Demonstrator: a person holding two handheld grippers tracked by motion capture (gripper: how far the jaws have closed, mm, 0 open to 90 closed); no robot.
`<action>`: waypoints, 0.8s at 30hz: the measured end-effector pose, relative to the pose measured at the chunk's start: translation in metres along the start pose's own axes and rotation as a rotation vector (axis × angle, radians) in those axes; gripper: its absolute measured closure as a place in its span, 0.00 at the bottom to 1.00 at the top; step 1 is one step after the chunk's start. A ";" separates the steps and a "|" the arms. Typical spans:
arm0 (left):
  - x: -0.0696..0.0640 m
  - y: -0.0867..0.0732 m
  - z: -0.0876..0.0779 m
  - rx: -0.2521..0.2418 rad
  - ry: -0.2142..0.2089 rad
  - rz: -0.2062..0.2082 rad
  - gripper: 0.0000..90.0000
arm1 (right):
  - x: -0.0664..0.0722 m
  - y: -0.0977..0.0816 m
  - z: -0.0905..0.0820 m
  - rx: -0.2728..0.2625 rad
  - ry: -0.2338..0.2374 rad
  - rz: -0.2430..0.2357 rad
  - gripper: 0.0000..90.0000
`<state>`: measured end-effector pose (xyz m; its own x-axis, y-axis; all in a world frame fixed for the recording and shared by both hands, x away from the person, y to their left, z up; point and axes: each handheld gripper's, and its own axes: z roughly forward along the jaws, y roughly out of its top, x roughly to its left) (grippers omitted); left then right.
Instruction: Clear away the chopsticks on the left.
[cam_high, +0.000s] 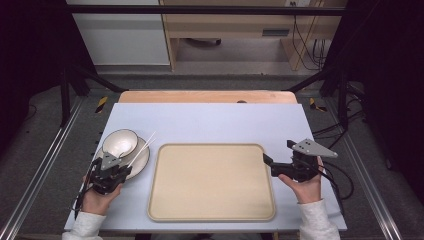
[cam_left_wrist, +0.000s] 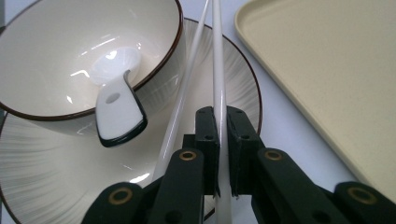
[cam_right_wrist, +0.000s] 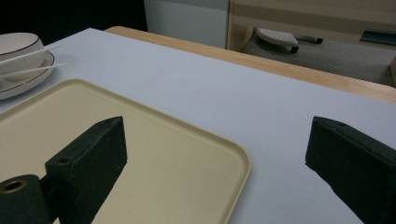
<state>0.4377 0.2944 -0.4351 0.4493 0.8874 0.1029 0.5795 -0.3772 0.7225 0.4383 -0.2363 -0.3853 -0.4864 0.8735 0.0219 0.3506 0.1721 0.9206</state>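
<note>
While the left tool (cam_left_wrist: 223, 154) is seen at the near left edge of the tabletop (cam_high: 210, 122), its two black jaws are pressed together on one long white chopstick (cam_left_wrist: 218, 70), which is pinched near its lower end and runs straight ahead between them. A second white chopstick (cam_left_wrist: 184, 88) lies just beside the left jaw, slanting across the ribbed cream plate with a dark rim (cam_left_wrist: 56, 172); it is not gripped. On that plate, a little farther off, a cream bowl with a brown rim (cam_left_wrist: 60, 42) is set, and a white ceramic spoon with a dark edge (cam_left_wrist: 114, 100) rests in it with its handle over the rim.

The grip is judged to be narrow and far from the middle of the stick, so the chopstick could swing or slip out when lifted. The free chopstick could be nudged off the plate by the jaw, and the spoon handle could be clipped if the tool is swept sideways.

To the right of the plate lies a large beige rectangular plastic tray (cam_high: 212, 182), bare of things; the stick could be dropped short of its raised rim.

At the tray's right side, the right tool (cam_right_wrist: 215, 163) is held spread wide with nothing between its jaws, over the tray corner. Beyond it, the pale tabletop and a wooden edge are seen.
</note>
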 end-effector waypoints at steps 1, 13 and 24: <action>-0.003 0.001 -0.003 -0.019 0.011 -0.017 0.94 | 0.000 0.000 0.000 -0.001 0.001 0.002 0.06; -0.032 0.005 -0.012 -0.088 0.053 -0.084 0.94 | -0.002 -0.002 0.001 0.002 -0.007 0.004 0.06; -0.057 0.008 -0.018 -0.159 0.061 -0.145 0.94 | -0.001 -0.002 0.001 -0.009 -0.014 0.001 0.06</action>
<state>0.4042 0.2454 -0.4228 0.3240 0.9457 0.0277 0.5180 -0.2018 0.8312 0.4389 -0.2372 -0.3877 -0.4752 0.8797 0.0174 0.3436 0.1674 0.9241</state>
